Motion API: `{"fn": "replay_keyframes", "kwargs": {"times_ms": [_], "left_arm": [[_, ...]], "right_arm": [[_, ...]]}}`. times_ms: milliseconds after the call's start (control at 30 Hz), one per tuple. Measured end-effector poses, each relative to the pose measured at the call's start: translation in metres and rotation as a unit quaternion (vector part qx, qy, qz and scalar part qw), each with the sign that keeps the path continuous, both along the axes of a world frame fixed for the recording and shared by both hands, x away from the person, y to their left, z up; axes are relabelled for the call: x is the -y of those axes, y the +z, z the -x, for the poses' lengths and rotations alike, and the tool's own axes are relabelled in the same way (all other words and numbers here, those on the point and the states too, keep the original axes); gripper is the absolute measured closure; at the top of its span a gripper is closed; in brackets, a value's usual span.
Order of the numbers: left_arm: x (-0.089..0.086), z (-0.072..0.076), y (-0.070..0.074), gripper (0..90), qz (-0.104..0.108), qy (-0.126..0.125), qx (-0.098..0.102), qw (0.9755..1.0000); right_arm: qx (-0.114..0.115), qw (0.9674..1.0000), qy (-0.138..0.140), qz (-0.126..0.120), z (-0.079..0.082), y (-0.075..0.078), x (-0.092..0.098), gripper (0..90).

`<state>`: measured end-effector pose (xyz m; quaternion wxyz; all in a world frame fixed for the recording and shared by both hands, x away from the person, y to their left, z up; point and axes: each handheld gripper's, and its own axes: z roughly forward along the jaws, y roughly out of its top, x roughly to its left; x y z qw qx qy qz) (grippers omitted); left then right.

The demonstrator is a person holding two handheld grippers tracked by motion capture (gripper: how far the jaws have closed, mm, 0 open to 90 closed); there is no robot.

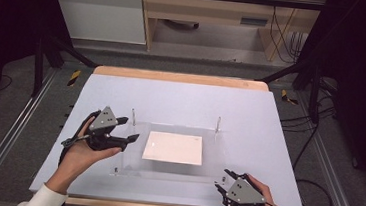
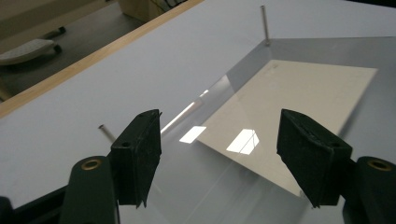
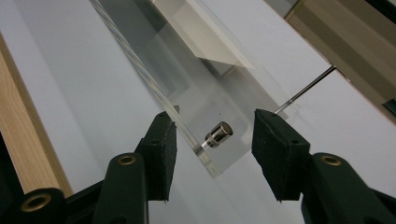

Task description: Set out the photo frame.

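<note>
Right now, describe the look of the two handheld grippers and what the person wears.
Both the left gripper and right gripper are black, each topped by a grey three-cornered plate and trailing a black cable. Their jaws carry black textured pads. A white sleeve covers the left forearm.

Open fingers (image 3: 159, 154) flank clear plate's (image 3: 154, 88) corner stud (image 3: 218, 134).

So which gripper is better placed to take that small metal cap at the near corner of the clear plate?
The right gripper: the metal cap on the clear plate sits almost between its open jaws. The left gripper is open too, over the plate's far left side.
</note>
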<state>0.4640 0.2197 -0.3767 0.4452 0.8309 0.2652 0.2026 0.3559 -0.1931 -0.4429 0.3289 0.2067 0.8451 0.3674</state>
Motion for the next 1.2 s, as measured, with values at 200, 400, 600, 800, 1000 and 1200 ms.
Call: {"fn": "replay_keyframes", "kwargs": {"times_ms": [200,400,600,800,1000,1200], "left_arm": [[0.003,0.012,0.009,27.6,0.017,-0.02,0.002,0.9997],[0.006,0.022,0.013,27.5,0.005,-0.037,0.009,0.9993],[0.009,0.03,0.016,27.6,-0.004,-0.053,0.014,0.9985],[0.012,0.042,0.021,30.0,-0.038,-0.077,0.026,0.996],[0.016,0.059,0.019,30.4,-0.076,-0.112,0.058,0.989],[0.015,0.063,0.013,35.7,-0.099,-0.116,0.067,0.9859]], "right_arm": [[0.002,1.0,0.003,-0.001,-0.003,0.008,-0.004,53.9],[0.009,0.9999,0.007,-0.005,-0.005,0.016,-0.007,56.5],[0.012,0.9999,0.007,-0.007,-0.009,0.023,-0.007,58.1],[0.014,0.9998,0.003,-0.013,-0.011,0.029,-0.007,59.4],[0.013,0.9997,0.001,-0.02,-0.014,0.033,-0.006,59.8],[0.012,0.9995,-0.003,-0.029,-0.017,0.038,-0.005,60.2]]}}
